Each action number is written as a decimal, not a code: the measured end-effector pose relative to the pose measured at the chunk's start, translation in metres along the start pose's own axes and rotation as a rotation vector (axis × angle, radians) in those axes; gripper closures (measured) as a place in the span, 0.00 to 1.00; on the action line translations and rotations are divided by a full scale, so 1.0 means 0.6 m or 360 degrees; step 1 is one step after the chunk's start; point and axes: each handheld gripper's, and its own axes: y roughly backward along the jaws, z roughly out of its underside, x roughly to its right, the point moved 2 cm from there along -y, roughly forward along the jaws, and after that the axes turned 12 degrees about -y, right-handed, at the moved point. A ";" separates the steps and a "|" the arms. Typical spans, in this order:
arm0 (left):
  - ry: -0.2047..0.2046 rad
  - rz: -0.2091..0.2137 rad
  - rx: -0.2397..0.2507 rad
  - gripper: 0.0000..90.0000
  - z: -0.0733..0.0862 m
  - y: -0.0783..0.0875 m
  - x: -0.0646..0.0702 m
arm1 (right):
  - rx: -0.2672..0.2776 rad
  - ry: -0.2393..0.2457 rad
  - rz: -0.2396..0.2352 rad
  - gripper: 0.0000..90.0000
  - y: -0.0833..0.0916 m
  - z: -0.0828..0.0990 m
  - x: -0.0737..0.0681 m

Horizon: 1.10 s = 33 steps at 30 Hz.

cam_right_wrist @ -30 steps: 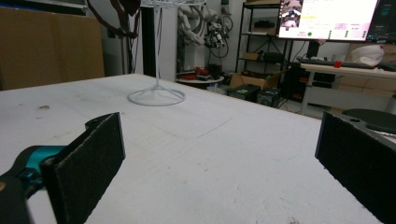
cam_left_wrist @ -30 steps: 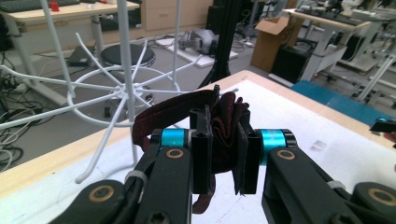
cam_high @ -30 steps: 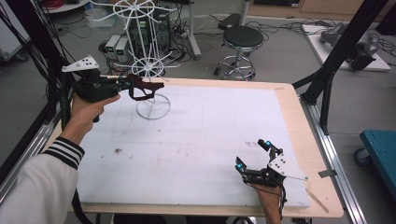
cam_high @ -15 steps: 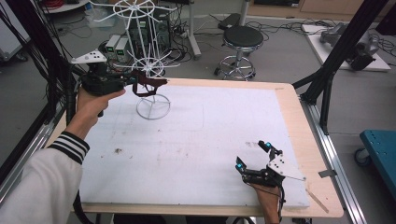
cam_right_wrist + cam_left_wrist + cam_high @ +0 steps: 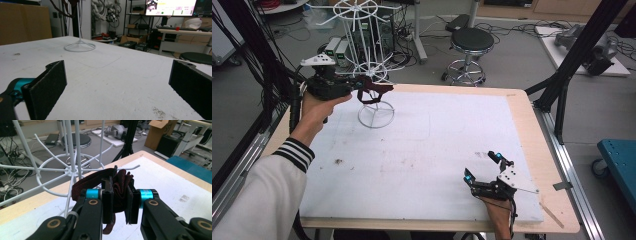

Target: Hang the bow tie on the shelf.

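- White padding is spread over the bench [image 5: 422,165], whose wooden rim is left bare along the far and right edges.
- A white wire rack [image 5: 373,75] is stood at the far left of the bench, on a round wire foot, with thin arms spreading from its central post.
- The left gripper [image 5: 379,90] is held level by a hand in a striped cuff, right up against the rack's post, above the foot.
- The right gripper [image 5: 482,167] is held low at the near right of the bench, well apart from the rack; its jaws are spread wide with nothing between them.
- A dark red cloth band [image 5: 117,187] is clamped, folded, between the left gripper's pads; a loop of it is seen bulging out beside the rack's lower wire arms.
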 end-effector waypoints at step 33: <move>0.0009 -0.0120 0.0013 0.41 -0.003 -0.002 0.006 | -0.0014 -0.0008 -0.0004 0.01 -0.001 0.002 0.000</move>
